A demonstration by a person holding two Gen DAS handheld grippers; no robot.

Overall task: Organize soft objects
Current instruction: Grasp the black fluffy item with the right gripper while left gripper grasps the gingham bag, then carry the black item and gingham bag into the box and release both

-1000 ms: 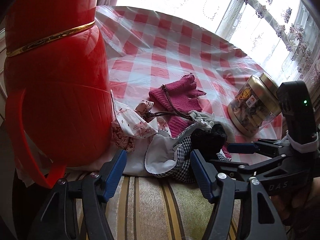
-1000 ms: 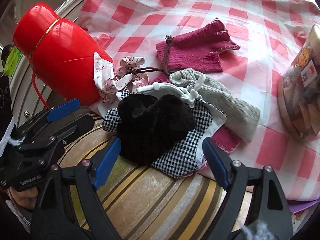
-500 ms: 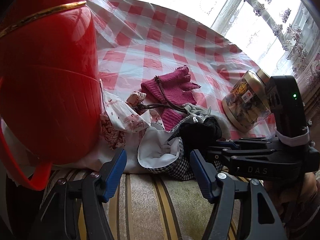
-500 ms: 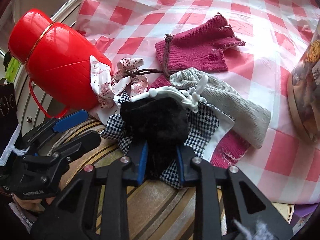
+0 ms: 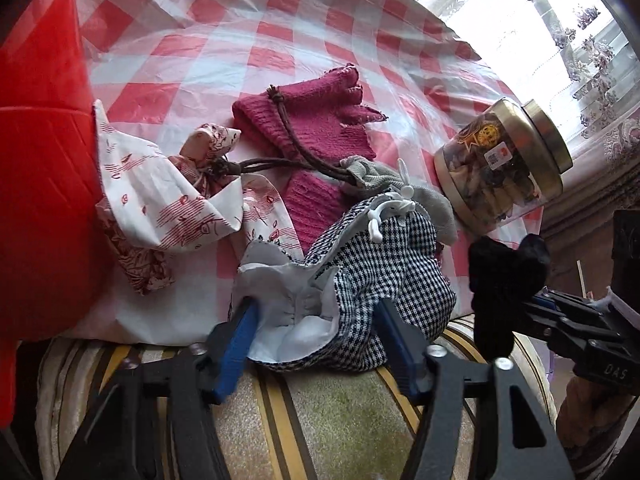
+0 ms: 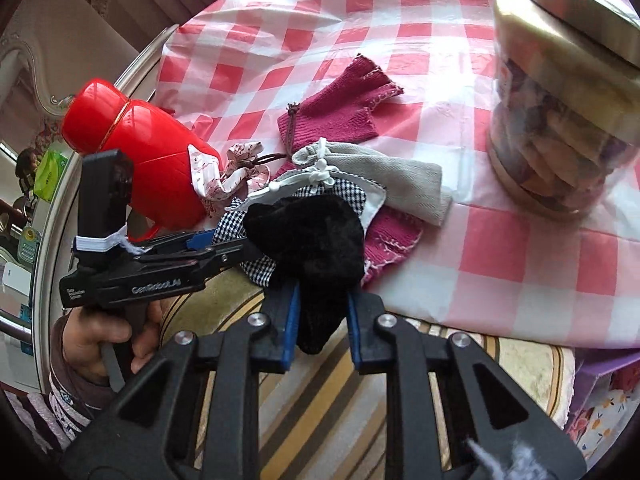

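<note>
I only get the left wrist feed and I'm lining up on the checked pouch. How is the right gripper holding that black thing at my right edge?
Observer: The right gripper is shut on the black velvet pouch, pinching its lower end between both blue pads. Most of it bulges beyond the fingertips.
Operator: And the red wall on my left?
Observer: That is a red flask with a rounded cap and a gold band under it.
Operator: Does the grey pouch touch the jar?
Observer: No. The grey pouch stops short of the jar, and checked tablecloth shows between them.
</note>
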